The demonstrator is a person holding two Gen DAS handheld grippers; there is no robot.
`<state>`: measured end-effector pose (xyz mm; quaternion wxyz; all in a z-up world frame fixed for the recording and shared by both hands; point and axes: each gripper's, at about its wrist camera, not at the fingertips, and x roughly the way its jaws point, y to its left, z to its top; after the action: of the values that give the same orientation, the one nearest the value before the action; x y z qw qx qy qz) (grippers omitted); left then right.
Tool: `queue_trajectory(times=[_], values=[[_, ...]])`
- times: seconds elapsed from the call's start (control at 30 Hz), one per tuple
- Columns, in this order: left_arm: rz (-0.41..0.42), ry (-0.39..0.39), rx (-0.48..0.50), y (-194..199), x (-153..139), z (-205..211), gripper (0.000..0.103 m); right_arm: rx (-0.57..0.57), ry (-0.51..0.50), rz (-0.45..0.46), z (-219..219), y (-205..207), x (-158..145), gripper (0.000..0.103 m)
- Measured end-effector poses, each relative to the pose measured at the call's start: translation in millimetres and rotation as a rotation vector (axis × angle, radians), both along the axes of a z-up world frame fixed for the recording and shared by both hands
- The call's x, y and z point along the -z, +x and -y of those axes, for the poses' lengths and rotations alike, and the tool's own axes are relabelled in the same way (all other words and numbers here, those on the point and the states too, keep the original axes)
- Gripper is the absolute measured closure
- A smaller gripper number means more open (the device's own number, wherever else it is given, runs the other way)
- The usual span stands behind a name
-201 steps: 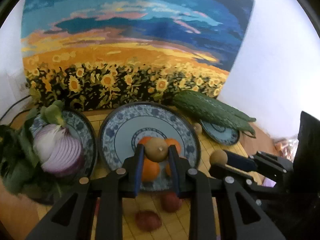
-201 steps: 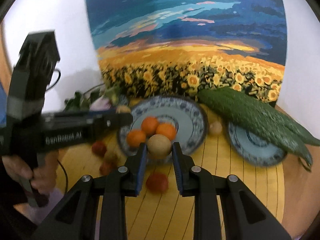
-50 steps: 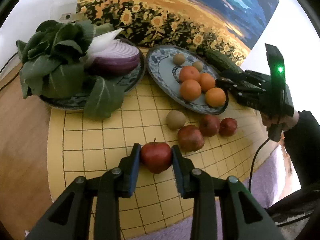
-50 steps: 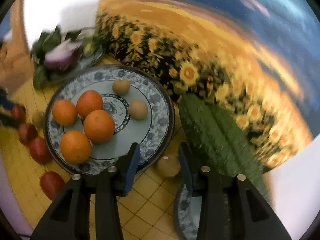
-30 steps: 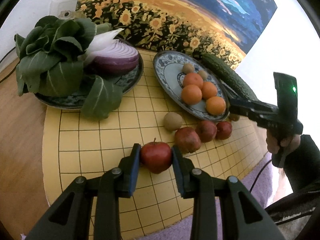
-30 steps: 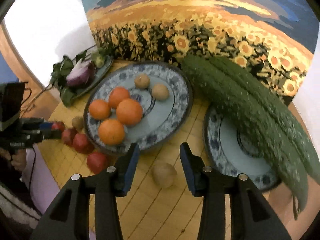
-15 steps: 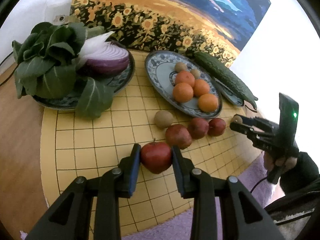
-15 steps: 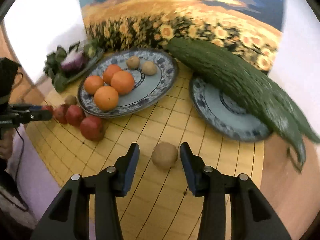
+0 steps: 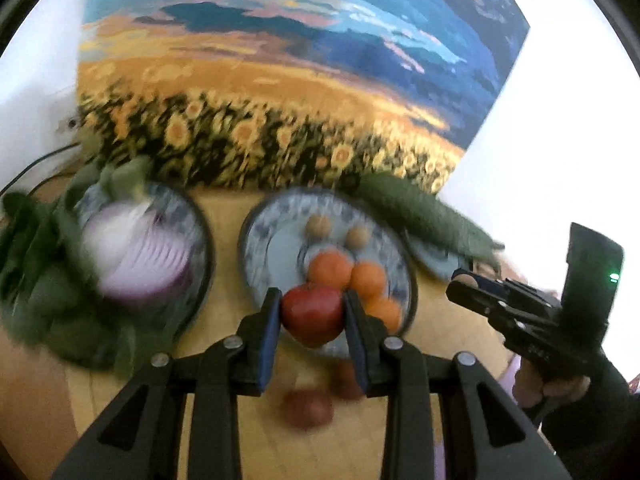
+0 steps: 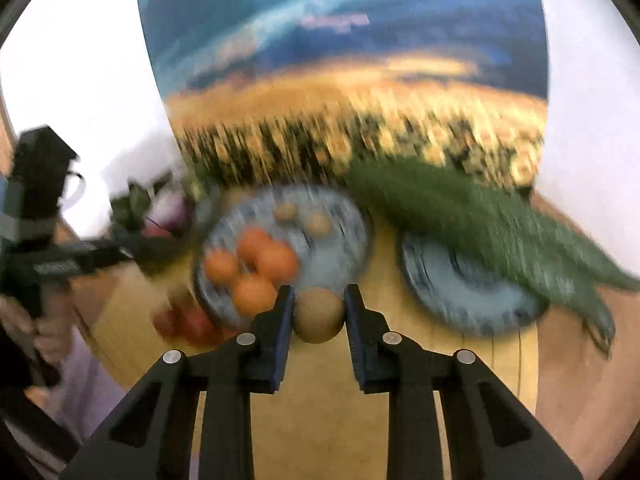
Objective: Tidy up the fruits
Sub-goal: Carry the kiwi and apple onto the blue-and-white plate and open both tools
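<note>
The left gripper [image 9: 312, 317] pinches a smooth, firm red apple [image 9: 312, 314] across its middle above the blue patterned plate [image 9: 256, 240]; the right gripper [image 10: 317, 312] clamps a small, light brown round fruit [image 10: 319, 315], likely slippery.

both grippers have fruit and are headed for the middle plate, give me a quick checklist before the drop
1. Left gripper shut on the red apple: ok.
2. Right gripper shut on the brown fruit: ok.
3. Bare space on the fruit plate beside the oranges: ok, its right half looks open.
4. Apple above the plate rather than the mat: cannot tell, it hides the near rim.
5. Grippers apart from each other: ok, a gap shows in both views.
6. Steady picture for aiming: not ok, both views are motion blurred.
</note>
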<state>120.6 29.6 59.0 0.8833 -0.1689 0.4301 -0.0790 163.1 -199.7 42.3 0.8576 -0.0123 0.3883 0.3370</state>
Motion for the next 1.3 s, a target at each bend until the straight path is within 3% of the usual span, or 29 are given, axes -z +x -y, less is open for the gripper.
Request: queue_trajectory(times=[0.1, 0.2, 0.47, 0.57, 0.73, 0.93, 1.1, 1.3], values=[[-0.027, -0.063, -0.042, 25, 3, 1, 0.071, -0.017, 0.020, -0.004, -22, 16, -10, 0.077], [-0.043, -0.041, -0.067, 40, 9, 3, 0.071, -0.050, 0.005, 0.009, -47, 32, -9, 0.077], [-0.150, -0.156, -0.094, 62, 40, -17, 0.071, -0.166, -0.053, -0.062, -91, 54, 23, 0.077], [-0.172, -0.176, -0.059, 66, 44, -15, 0.067, -0.144, -0.010, -0.097, -89, 58, 30, 0.077], [-0.154, -0.199, -0.049, 65, 43, -12, 0.054, -0.118, 0.021, -0.126, -86, 64, 34, 0.076], [-0.143, -0.234, -0.057, 58, 37, -17, 0.047, -0.132, 0.033, -0.115, -85, 61, 26, 0.066], [-0.097, -0.214, -0.058, 40, 23, -14, 0.034, -0.109, 0.068, -0.123, -74, 56, 18, 0.064], [-0.081, -0.181, -0.024, 13, 11, -7, 0.033, -0.088, 0.062, -0.102, -61, 48, 12, 0.063]])
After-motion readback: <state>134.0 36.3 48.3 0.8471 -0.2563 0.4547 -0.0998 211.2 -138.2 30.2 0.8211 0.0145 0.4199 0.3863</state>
